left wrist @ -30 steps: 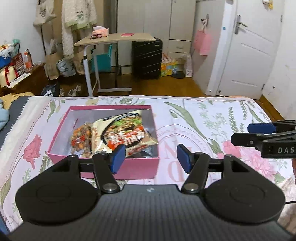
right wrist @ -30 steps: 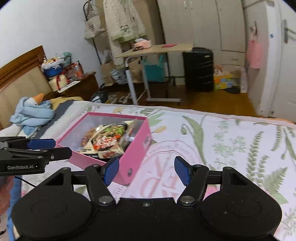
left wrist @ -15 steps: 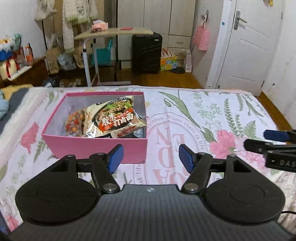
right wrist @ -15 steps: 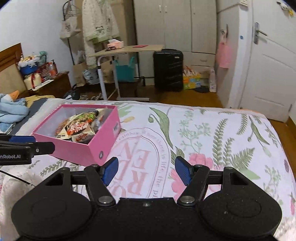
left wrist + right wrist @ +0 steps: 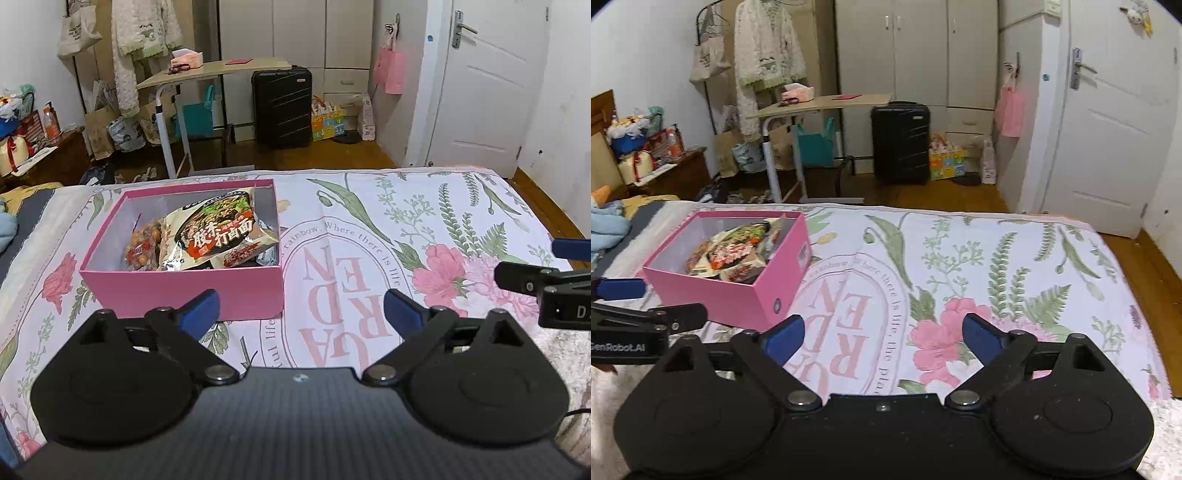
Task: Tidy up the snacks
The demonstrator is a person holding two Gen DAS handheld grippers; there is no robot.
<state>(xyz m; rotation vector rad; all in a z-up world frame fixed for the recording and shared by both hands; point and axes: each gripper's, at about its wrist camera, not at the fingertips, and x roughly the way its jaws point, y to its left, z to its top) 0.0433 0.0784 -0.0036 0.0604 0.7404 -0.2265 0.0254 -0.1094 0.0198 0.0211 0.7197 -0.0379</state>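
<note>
On a floral bedspread [image 5: 369, 221], a pink box [image 5: 184, 291] holds a noodle packet [image 5: 218, 236] and other snacks. Both the left gripper [image 5: 301, 310] and right gripper [image 5: 882, 334] hover near it, jaws just opened wide, gripping nothing.

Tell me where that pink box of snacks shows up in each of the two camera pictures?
Left wrist view: the pink box sits left of centre, just beyond the left tongs' left finger.
Right wrist view: the pink box lies at the left, farther off to the side.
Shared landmark: the black suitcase against the far wardrobe.
</note>
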